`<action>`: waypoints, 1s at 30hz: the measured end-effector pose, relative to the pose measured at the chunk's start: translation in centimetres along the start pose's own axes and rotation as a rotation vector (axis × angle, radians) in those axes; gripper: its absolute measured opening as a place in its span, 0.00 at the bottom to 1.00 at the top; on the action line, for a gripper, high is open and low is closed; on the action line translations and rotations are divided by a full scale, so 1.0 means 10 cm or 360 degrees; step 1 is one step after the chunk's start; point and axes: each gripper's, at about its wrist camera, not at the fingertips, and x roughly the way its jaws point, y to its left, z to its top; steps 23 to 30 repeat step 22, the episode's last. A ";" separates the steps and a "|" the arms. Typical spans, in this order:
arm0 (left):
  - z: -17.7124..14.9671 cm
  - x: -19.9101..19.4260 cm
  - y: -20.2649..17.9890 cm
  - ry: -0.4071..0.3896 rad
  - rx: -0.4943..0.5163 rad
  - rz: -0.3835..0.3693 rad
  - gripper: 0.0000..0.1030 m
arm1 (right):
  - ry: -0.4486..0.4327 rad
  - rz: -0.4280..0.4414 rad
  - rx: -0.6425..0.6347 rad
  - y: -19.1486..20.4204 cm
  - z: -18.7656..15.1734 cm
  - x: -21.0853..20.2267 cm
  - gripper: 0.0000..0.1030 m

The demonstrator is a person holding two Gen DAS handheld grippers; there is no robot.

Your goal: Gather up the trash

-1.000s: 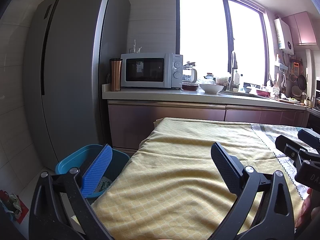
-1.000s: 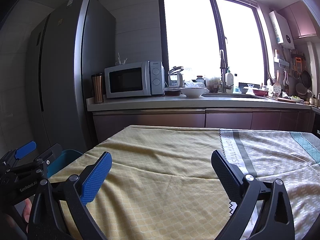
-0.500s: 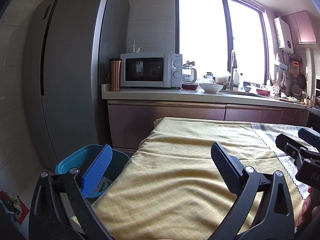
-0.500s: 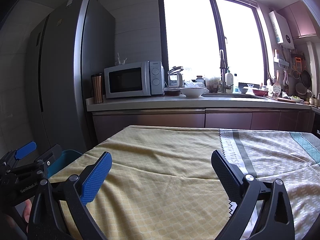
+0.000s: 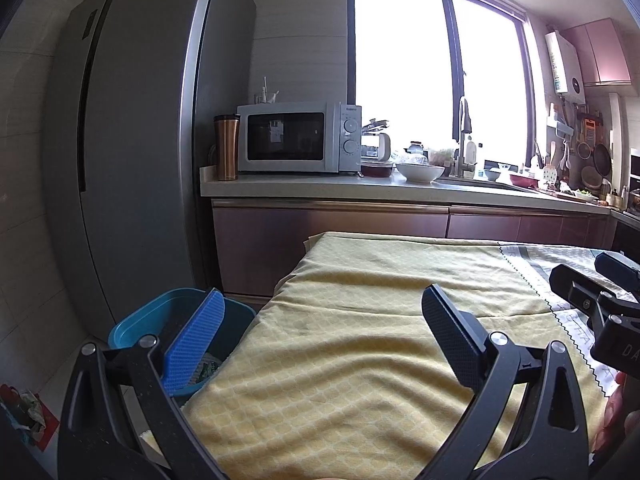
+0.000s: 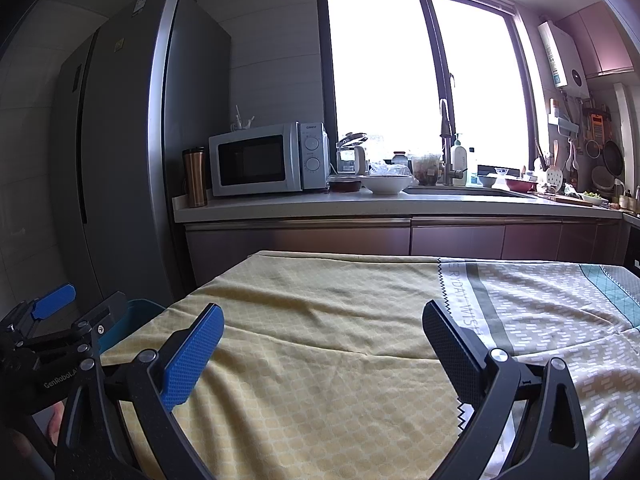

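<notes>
Our left gripper (image 5: 324, 328) holds its jaws spread wide with nothing between them, above the yellow tablecloth (image 5: 360, 340) on the worktop. Our right gripper (image 6: 322, 344) is likewise wide open and empty over the same cloth. Beside the worktop's left edge stands the blue trash bin (image 5: 132, 322), trash visible inside. Beyond: microwave (image 6: 264, 158), refrigerator (image 5: 132, 152).

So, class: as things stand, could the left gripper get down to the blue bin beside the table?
Probably yes. The left gripper is open and holds nothing, and the blue bin sits open-topped just below its blue finger, beside the table's edge, with nothing between.
</notes>
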 end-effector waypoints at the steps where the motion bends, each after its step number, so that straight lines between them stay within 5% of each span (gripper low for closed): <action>1: 0.00 0.01 -0.01 0.0000 0.0003 -0.0001 0.94 | 0.0000 0.0000 0.0000 0.00 0.00 0.00 0.93; 13: 0.01 0.02 -0.04 -0.0003 0.0022 -0.0033 0.94 | 0.0003 -0.0003 0.0011 -0.02 -0.01 0.01 0.93; 22: 0.05 0.34 0.01 0.0262 -0.0035 -0.0169 0.95 | 0.0088 0.0006 0.0023 -0.14 0.03 0.04 0.93; 30: 0.05 0.34 0.01 0.0262 -0.0035 -0.0169 0.95 | 0.0088 0.0006 0.0023 -0.14 0.03 0.04 0.93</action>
